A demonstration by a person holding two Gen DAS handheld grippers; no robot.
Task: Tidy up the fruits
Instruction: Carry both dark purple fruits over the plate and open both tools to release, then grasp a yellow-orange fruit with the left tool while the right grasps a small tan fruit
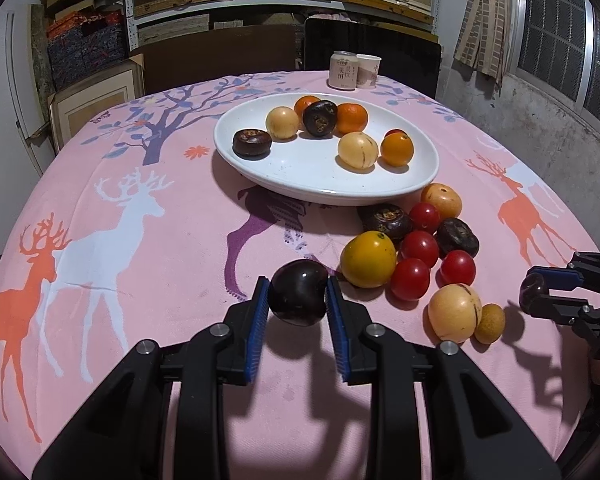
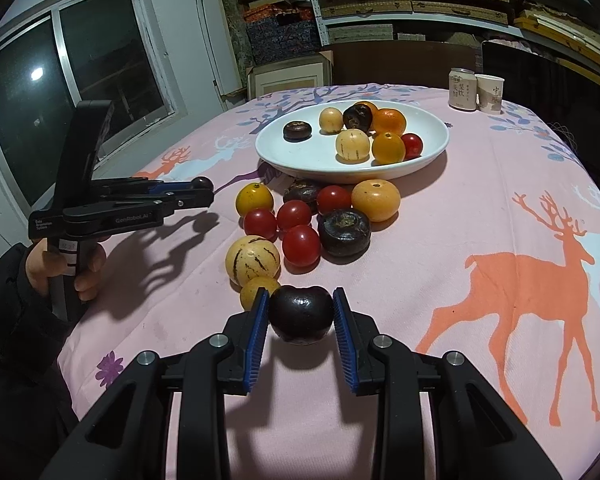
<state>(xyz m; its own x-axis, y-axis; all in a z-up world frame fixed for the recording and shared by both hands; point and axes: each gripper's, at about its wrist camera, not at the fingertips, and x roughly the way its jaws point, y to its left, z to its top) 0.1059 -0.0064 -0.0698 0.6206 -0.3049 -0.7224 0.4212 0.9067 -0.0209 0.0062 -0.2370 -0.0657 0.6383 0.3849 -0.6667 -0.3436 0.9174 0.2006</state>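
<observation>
My left gripper [image 1: 297, 292] is shut on a dark, glossy water chestnut [image 1: 298, 298], lifted a little above the pink deer-print cloth. My right gripper [image 2: 300, 304] is shut on another dark water chestnut [image 2: 301, 312], near the front of the loose pile. Each gripper shows in the other's view: the left gripper [image 2: 202, 190] at the left, the right gripper [image 1: 540, 292] at the right edge. The white oval plate [image 1: 324, 194] [image 2: 300, 168] holds several fruits. In front of it lie red cherry tomatoes [image 1: 419, 248], a yellow tomato [image 1: 368, 259] and a pale striped fruit [image 1: 455, 312].
A can [image 1: 343, 71] and a paper cup [image 1: 368, 71] stand at the table's far edge. Dark chairs and shelves of boxes are behind the table. A hand [image 2: 88, 276] grips the left tool's handle. Bare cloth spreads left of the plate.
</observation>
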